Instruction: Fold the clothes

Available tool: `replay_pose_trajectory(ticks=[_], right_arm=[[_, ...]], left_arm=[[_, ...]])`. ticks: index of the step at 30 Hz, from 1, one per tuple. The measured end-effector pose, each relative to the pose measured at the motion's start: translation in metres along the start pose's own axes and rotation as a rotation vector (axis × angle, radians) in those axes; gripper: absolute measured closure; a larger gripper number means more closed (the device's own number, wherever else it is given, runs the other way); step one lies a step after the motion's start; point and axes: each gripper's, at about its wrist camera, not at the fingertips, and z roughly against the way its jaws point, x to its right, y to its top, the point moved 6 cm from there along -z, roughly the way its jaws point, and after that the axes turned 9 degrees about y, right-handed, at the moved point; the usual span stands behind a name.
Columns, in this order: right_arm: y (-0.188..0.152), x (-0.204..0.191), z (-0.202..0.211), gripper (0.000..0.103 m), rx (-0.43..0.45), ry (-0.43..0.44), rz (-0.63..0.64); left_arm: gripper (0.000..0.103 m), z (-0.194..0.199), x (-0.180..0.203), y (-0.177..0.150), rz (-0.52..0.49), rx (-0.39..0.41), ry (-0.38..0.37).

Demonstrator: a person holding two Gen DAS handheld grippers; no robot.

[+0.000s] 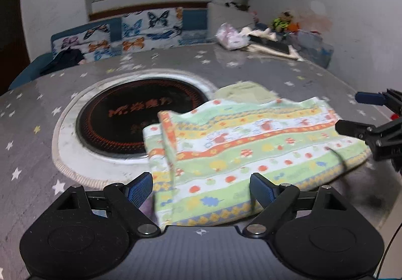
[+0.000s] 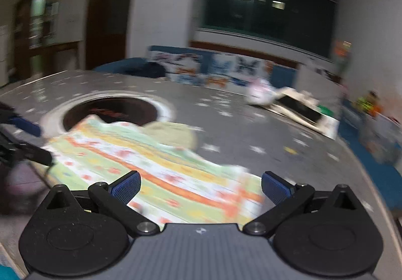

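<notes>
Right now the left gripper (image 1: pixel 201 189) hangs low over the near edge of the striped cloth (image 1: pixel 251 149), its blue pads spread wide and gripping nothing, the fabric lying slack between and under them. Across from it the right gripper (image 2: pixel 199 185) is just as wide apart and empty over the opposite end of the same cloth (image 2: pixel 155 169); from the left side you can see its dark fingers (image 1: pixel 351 129) poised just beside the cloth's far edge. The cloth itself lies crumpled on the grey star-patterned table (image 1: pixel 32 159), one end doubled over into a raised ridge, a corner spilling onto the round black cooktop (image 1: pixel 130 119) set into the tabletop, with a plain pale-green piece (image 1: pixel 241 90) peeking out behind it. The risk, as I see it, is that either pair of pads closes on only the top layer of that doubled end, so the fold drags open instead of staying neat, or that one side lifts first and pulls the cloth askew across the cooktop. The right-hand view is badly smeared, so the print and edges there are hard to read, and whether the pale-green piece is a separate garment or part of this one I cannot tell. The clutter at the table's far end (image 1: pixel 253 39) is too blurred to name.
</notes>
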Motion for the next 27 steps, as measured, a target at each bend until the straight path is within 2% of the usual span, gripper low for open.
replay_pose_trajectory(ticks=[4,7,10,16,19,22,27], right_arm=[[0.006,-0.029,-0.027,0.0,-0.014,0.084,0.054],[0.001,-0.047,-0.043,0.0,-0.057,0.121,0.103],[-0.003,-0.055,-0.049,0.0,-0.086,0.127,0.137],[0.016,-0.067,-0.053,0.0,-0.047,0.155,0.16],[0.01,-0.078,-0.068,0.0,-0.084,0.186,0.183],[0.009,-0.076,-0.072,0.0,-0.103,0.2,0.152],[0.025,-0.061,-0.068,0.0,-0.09,0.213,0.09]], left_arm=[[0.017,-0.008,-0.004,-0.012,-0.006,-0.041,0.03],[0.016,-0.007,-0.004,-0.015,-0.011,-0.031,0.04],[0.016,-0.005,-0.007,-0.012,-0.005,-0.045,0.041],[0.017,0.0,-0.017,0.001,0.019,-0.017,0.052],[0.017,-0.008,-0.018,-0.004,-0.002,-0.046,0.068],[0.017,-0.007,-0.02,-0.002,-0.002,-0.05,0.065],[0.019,-0.001,-0.02,0.025,0.027,0.008,0.027]])
